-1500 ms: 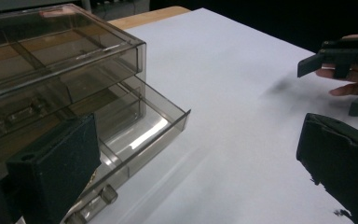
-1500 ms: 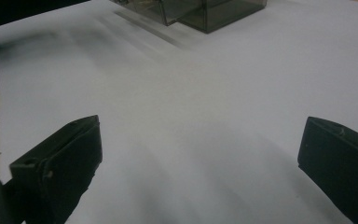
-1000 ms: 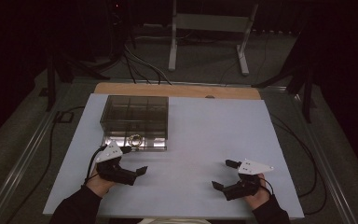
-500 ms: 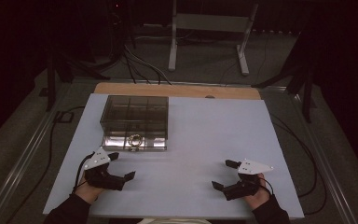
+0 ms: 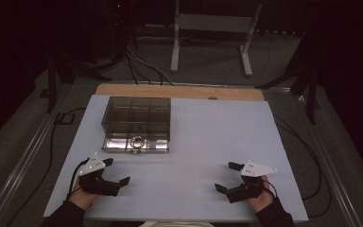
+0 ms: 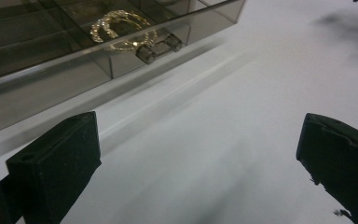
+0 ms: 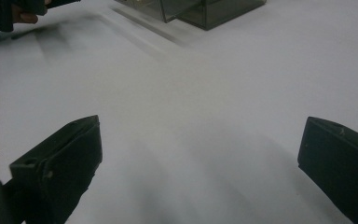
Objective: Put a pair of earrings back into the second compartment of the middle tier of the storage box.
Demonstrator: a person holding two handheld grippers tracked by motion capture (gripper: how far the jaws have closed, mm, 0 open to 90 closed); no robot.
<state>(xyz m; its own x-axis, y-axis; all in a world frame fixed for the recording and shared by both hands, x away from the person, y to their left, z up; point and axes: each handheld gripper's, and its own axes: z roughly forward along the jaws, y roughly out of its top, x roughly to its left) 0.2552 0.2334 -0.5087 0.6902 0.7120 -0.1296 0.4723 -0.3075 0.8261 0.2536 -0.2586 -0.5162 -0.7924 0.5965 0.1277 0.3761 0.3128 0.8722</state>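
Observation:
A smoky clear box (image 5: pixel 137 113) with several compartments stands at the table's left middle. Its low drawer (image 5: pixel 134 144) sticks out toward me, with a gold bracelet (image 5: pixel 136 141) lying in it. In the left gripper view the bracelet (image 6: pixel 121 28) shows behind the drawer's small knob (image 6: pixel 147 53). My left gripper (image 5: pixel 116 170) rests open on the table just in front of the drawer, nothing between its jaws (image 6: pixel 198 163). My right gripper (image 5: pixel 223 177) lies open near the front right, jaws wide over bare table (image 7: pixel 198 163).
The white table top (image 5: pixel 217 132) has a wooden strip (image 5: pixel 179 91) along its far edge. Cables trail off both sides. A metal stand (image 5: pixel 212 38) is on the floor behind. In the right gripper view the box corner (image 7: pixel 205 11) and the other hand (image 7: pixel 14 11) show far off.
My left gripper has drawn back from the drawer, toward the near edge and a little left. The right gripper has stayed put.

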